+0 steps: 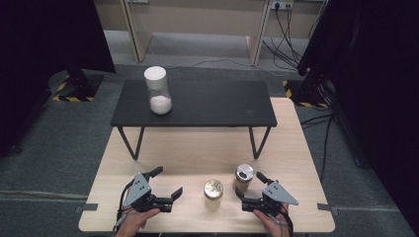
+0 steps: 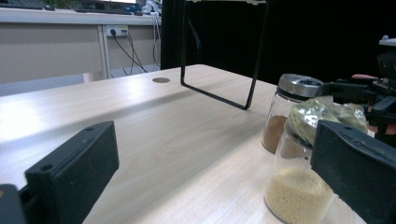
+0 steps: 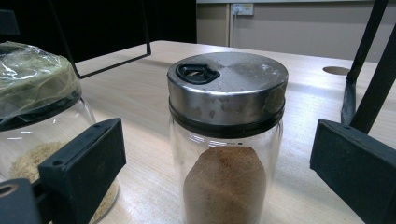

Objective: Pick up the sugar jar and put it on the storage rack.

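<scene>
Brown-powder jar (image 3: 227,140) base cut by the bottom edge; yellow-grain jar (image 2: 303,168) partly behind a black jaw.

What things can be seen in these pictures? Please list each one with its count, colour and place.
Metal-lid jar: 1, clear glass with brown powder, near edge of table, between the right gripper's open jaws.
Film-covered jar: 1, clear glass with yellowish grains, left of the metal-lid jar.
White-filled jar: 1, clear, white cap, on the shelf's left part.
Shelf: 1, black, wire legs, at the table's far side.
Table: 1, light wood.
Left gripper: 1, black, open, empty.
Right gripper: 1, black, open.
Hands: 2, at bottom edge.
</scene>
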